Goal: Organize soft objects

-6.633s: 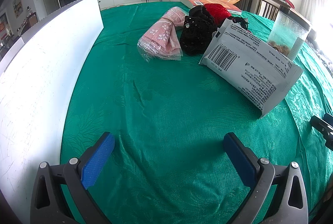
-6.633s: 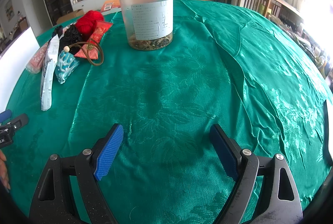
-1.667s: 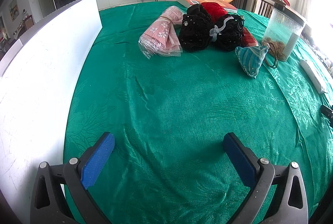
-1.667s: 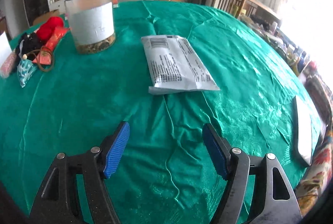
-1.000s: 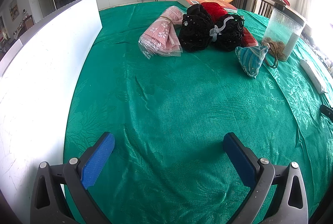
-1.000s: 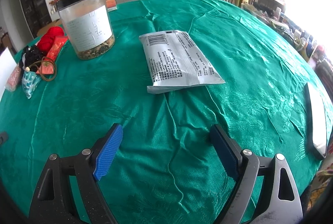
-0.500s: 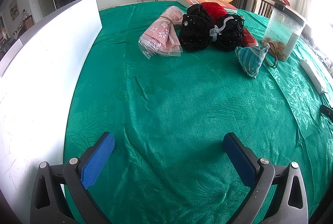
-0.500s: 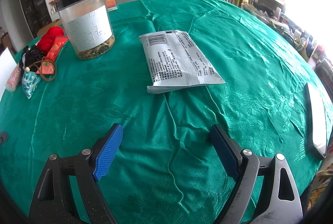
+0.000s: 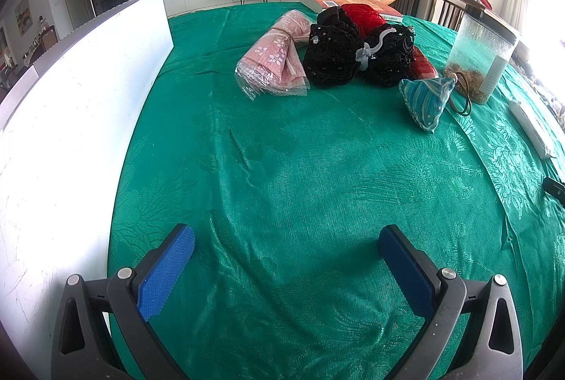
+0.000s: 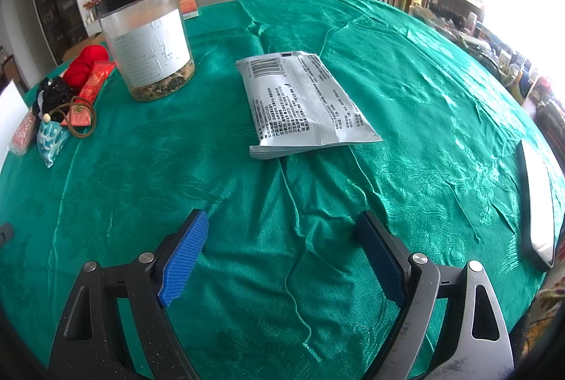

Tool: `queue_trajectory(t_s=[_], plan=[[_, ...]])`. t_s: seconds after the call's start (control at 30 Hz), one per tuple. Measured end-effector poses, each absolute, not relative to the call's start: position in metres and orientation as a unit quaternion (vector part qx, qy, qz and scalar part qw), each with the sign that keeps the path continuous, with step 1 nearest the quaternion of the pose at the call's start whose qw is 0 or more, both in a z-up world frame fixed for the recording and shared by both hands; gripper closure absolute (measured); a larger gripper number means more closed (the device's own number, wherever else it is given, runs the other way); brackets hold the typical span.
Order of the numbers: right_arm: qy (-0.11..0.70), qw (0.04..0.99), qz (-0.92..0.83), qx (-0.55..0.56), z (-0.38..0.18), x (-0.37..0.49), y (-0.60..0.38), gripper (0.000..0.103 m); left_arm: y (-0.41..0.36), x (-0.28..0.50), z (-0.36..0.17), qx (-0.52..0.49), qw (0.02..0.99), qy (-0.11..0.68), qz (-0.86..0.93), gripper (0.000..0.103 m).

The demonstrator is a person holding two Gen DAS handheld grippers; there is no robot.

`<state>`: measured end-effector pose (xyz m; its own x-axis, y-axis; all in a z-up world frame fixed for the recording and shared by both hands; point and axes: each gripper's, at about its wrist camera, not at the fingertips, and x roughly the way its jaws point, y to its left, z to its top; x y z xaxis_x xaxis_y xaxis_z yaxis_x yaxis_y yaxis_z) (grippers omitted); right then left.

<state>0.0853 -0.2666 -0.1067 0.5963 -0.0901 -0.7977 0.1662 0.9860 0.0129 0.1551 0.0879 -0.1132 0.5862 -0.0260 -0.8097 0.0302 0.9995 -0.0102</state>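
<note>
Left gripper [image 9: 286, 267] and right gripper [image 10: 282, 253] both agape, empty, above green tablecloth [image 9: 317, 175].

A table draped in a green cloth [image 9: 282, 168] is being occupied at twelve o'clock by a pink bundle [image 9: 272, 62], black pouches [image 9: 332, 58] and a teal sachet [image 9: 423, 99]; a jar [image 10: 148, 41] and a white packet [image 10: 300, 97] are being carried too.

Far centre, my left view: wrapped bundle [image 9: 273, 62] left of lace bundles [image 9: 356, 53], touching
Pouch [image 9: 425, 95]: right of bundles, just before jar [image 9: 480, 58]
Board [image 9: 60, 118]: along left edge
My right view: packet [image 10: 303, 101] right of jar [image 10: 150, 51], apart
</note>
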Motion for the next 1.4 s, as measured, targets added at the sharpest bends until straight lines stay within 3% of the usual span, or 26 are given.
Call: queue_trajectory(t_s=[1.17, 1.27, 1.4], plan=[[0.443, 0.892, -0.072, 0.043, -0.107, 0.085, -0.266, 0.015, 0.087, 0.160, -0.112, 0.000, 0.882, 0.471, -0.014, 0.000], [0.443, 0.892, -0.072, 0.043, -0.107, 0.085, -0.266, 0.015, 0.093, 0.174, -0.092, -0.046, 0.873, 0.485, -0.025, 0.000], [0.443, 0.892, -0.073, 0.043, -0.107, 0.085, -0.266, 0.015, 0.107, 0.211, -0.038, -0.110, 0.890, 0.443, -0.009, 0.000]])
